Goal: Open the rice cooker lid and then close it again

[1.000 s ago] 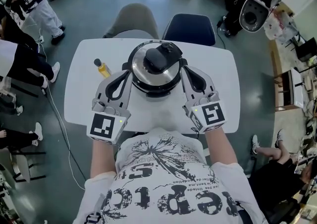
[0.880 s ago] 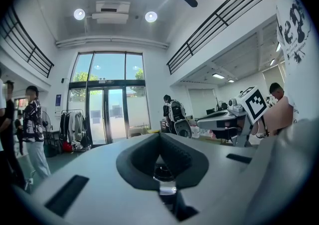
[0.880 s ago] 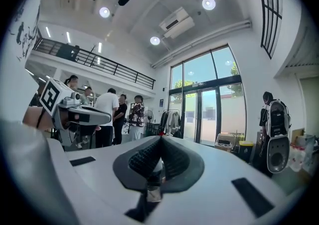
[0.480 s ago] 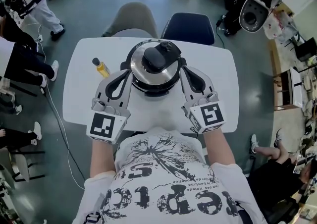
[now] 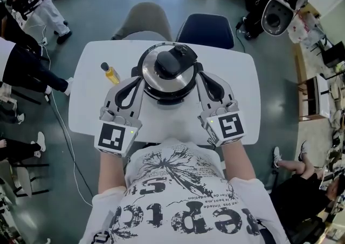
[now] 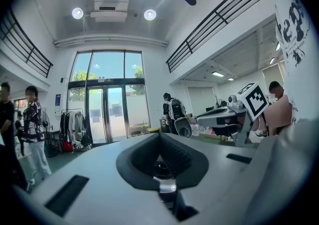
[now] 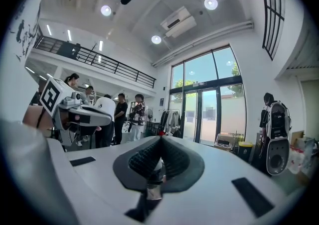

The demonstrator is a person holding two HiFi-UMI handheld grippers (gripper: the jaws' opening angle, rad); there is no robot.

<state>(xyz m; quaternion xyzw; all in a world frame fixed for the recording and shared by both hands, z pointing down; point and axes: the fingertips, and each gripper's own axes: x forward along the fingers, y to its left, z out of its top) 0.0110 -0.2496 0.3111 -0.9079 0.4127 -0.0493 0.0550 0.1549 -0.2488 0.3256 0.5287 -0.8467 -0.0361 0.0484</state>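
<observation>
Only a bystander (image 5: 32, 73) steps at the left edge. Left tongs (image 5: 136, 80) and right tongs (image 5: 201, 77) pressed together, empty, each side of the rice cooker (image 5: 161, 94) at centre. Lid (image 5: 183, 78) down: fits before opening or after closing.

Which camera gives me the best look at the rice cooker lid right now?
The head view: it looks down on the whole lid, closed, between the left gripper and right gripper. Both gripper views look level outward over their own shut jaws; neither shows the lid.
</observation>
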